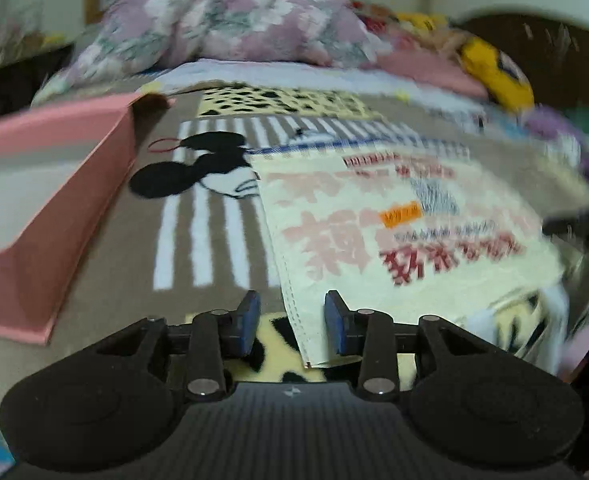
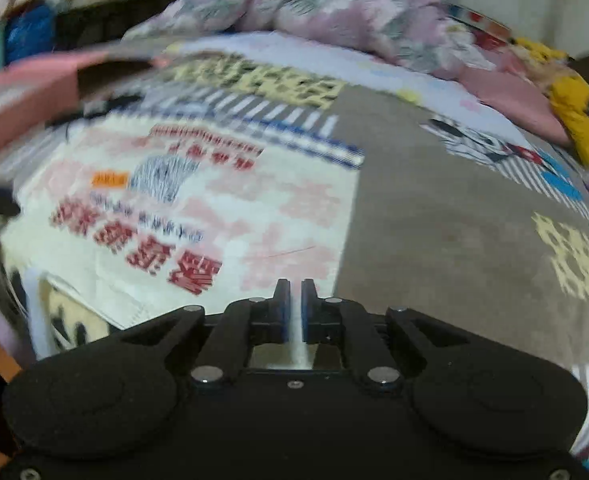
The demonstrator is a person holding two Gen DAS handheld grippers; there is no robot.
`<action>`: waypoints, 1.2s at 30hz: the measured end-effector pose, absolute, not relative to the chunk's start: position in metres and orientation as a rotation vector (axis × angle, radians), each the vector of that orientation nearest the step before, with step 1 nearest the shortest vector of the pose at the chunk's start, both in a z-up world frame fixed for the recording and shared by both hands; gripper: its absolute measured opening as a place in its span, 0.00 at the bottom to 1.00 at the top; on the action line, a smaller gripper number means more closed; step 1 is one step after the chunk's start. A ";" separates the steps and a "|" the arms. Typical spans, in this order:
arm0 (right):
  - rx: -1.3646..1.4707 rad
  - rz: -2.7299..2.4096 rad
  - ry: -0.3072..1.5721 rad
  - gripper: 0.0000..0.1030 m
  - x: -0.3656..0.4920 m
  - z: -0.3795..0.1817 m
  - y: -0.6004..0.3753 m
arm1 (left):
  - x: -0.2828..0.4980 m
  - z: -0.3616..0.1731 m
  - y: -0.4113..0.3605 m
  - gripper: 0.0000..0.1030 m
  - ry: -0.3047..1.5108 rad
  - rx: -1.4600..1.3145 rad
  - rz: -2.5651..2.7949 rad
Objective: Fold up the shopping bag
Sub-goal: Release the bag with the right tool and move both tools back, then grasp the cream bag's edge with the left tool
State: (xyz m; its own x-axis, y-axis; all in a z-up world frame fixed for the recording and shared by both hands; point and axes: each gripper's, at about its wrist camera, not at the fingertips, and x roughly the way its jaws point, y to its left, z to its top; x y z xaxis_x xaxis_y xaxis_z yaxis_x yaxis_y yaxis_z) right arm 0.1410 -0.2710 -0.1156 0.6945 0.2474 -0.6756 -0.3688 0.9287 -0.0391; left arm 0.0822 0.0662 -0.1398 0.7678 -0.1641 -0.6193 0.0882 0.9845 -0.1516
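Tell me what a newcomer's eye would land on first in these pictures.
Probably the cream shopping bag with big red print, lying flat mid-bed on the grey cartoon-mouse blanket. Next, the pink box to the left and the flowered purple quilt heaped at the far end.

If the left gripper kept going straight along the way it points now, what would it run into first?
Most likely the shopping bag: its near edge already lies between the left gripper fingers, which stand apart and not pressing it. Depth is hard to judge in the blur.
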 end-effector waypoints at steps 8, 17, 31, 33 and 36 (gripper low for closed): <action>0.119 0.336 0.824 0.43 0.144 -0.128 -0.289 | 0.088 -0.150 0.084 0.52 0.670 -0.372 -0.180; 0.138 0.280 0.797 0.17 0.167 -0.134 -0.290 | 0.083 -0.165 0.087 0.20 0.687 -0.586 -0.266; -0.191 0.568 0.582 0.17 0.166 -0.090 -0.204 | 0.095 -0.190 0.090 0.45 0.544 -0.888 -0.292; -0.259 0.600 0.644 0.17 0.166 -0.109 -0.180 | 0.095 -0.193 0.094 0.45 0.513 -0.944 -0.314; -0.235 0.594 0.706 0.17 0.164 -0.137 -0.169 | 0.093 -0.196 0.097 0.45 0.476 -1.018 -0.344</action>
State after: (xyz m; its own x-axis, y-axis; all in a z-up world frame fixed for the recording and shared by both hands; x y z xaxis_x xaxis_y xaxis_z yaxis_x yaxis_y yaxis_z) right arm 0.1638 -0.1691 -0.1375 0.6052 0.4315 -0.6690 -0.5854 0.8107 -0.0067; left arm 0.0930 0.0972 -0.1962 0.8466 -0.4856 -0.2178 0.0546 0.4864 -0.8720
